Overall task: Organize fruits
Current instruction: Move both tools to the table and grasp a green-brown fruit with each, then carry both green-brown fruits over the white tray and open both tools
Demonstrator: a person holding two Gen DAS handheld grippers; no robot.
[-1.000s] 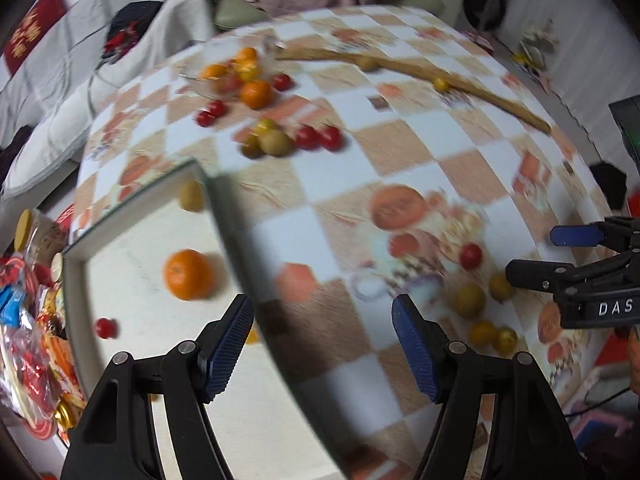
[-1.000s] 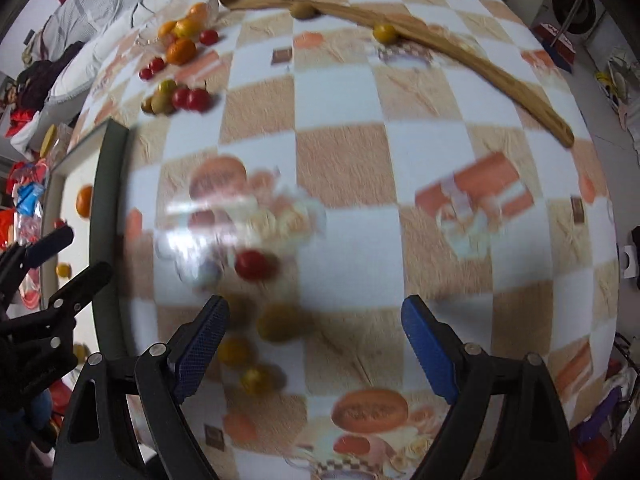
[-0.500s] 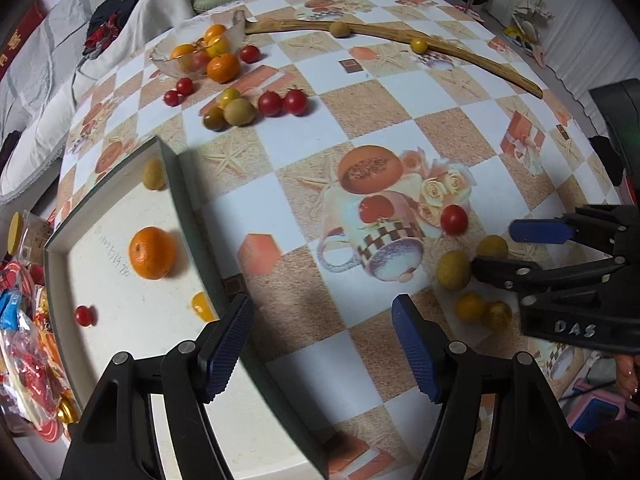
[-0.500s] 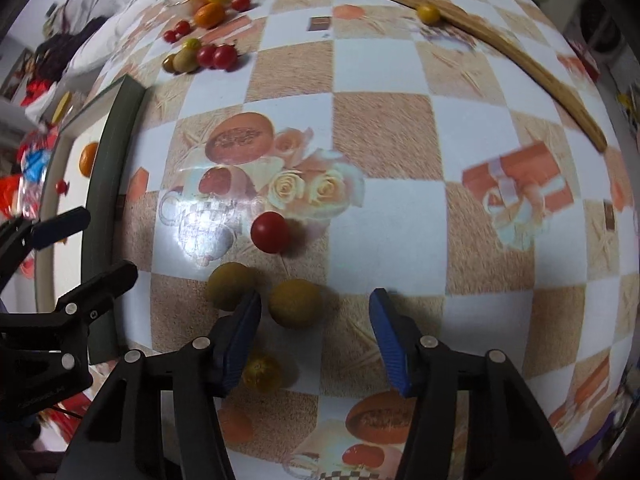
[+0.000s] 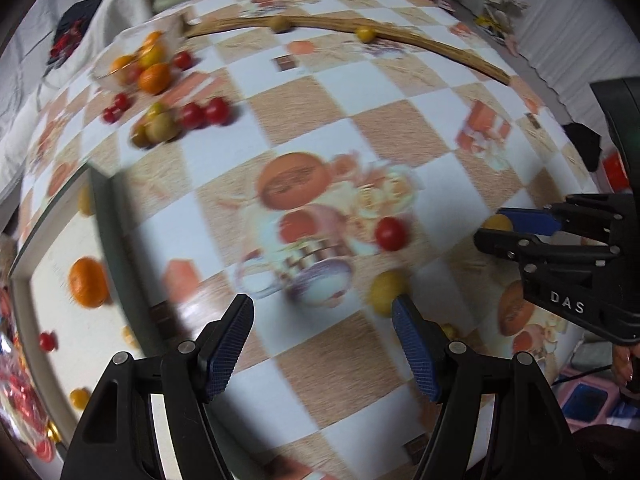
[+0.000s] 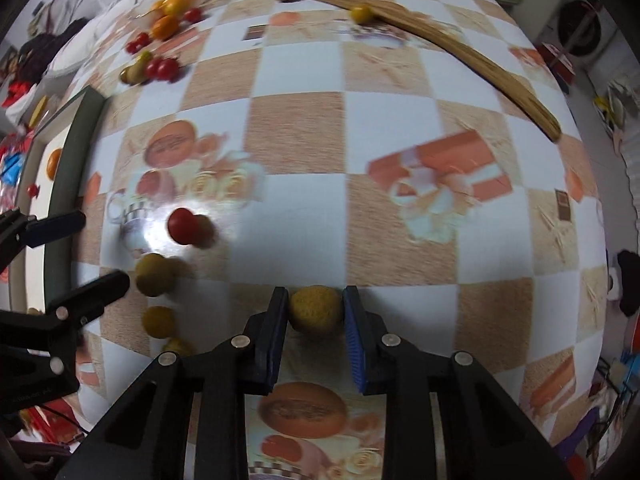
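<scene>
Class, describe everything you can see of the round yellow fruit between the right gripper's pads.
The yellow fruit is small, round and dull mustard-yellow with a matt, slightly rough skin. It sits low on the checked tablecloth, apart from the other fruits. The right gripper has just been closing, and its blue pads now press both its sides.

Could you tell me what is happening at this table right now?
A person is sorting small fruits with a handheld gripper in each hand. The right gripper has just been closing, and its fingers now clasp a round yellow-brown fruit on the checked tablecloth. The left gripper hangs open above the cloth, holding nothing. An orange and some smaller fruits already lie in the tray.
</scene>
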